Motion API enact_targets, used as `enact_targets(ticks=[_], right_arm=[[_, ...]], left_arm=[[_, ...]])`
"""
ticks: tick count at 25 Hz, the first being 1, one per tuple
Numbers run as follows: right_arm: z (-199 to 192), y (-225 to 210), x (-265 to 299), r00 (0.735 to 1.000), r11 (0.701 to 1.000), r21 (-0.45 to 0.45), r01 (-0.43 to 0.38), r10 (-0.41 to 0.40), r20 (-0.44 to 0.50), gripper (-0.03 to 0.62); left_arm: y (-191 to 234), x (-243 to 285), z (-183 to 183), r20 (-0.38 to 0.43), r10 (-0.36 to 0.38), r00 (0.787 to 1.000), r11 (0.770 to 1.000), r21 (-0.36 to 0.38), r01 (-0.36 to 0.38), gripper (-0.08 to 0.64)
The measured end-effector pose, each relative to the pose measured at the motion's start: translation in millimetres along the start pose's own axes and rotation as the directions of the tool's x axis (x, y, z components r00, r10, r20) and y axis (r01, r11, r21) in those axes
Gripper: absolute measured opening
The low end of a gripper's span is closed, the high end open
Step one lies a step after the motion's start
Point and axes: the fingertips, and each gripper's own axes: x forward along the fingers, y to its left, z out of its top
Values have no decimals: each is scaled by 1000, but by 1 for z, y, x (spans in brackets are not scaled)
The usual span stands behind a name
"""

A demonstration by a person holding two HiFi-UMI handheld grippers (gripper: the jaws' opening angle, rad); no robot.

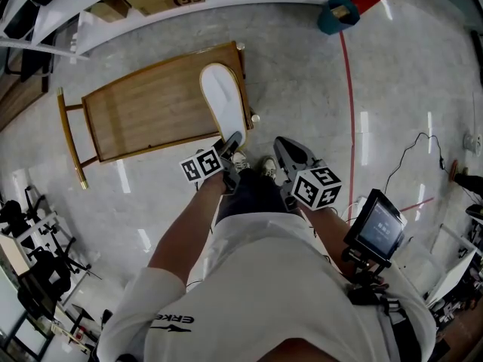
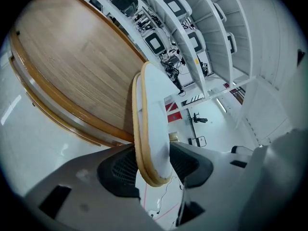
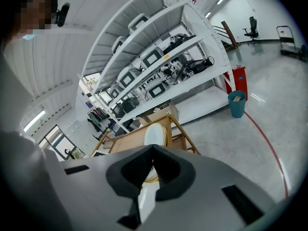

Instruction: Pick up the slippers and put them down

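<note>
Apparently set down: slippers [image 2: 151, 124] rest on wooden table [image 2: 72, 66], heel overhanging between left gripper's [image 2: 153, 166] parted jaws; right gripper [image 3: 153, 150] closed, empty.

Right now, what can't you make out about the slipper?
- Head view: near end of the slipper is hidden under the left tongs.
- Right gripper view: its lower part sits behind the right tongs.
- Left gripper view: seen edge-on; one or two stacked, unclear.

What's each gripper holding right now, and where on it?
Left gripper: slipper end sits between its fingers; whether they press, can't tell. Right gripper: shut, nothing.
</note>
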Motion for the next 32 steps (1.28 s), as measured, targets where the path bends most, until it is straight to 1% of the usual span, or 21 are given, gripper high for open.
enact_targets(ticks=[8, 13, 20, 24, 32], right_arm=[[-2, 5, 3, 1000, 1000, 4, -4, 4, 2, -3], [-4, 5, 4, 1000, 1000, 4, 4, -4, -1, -3], [-7, 2, 4, 1000, 1000, 3, 15, -15, -6, -3], [-9, 6, 4, 1000, 1000, -1, 21, -21, -5, -3], [-14, 16, 5, 1000, 1000, -11, 29, -29, 1, -3]], left_arm=[[3, 0, -11, -53, 4, 999, 1000, 8, -3, 194], [8, 2, -14, -67, 10, 998, 1000, 10, -9, 213], [9, 8, -24, -105, 3, 994, 1000, 30, 0, 235], [11, 4, -31, -125, -14, 992, 999, 43, 19, 247], [15, -19, -35, -114, -44, 993, 996, 75, 52, 247]])
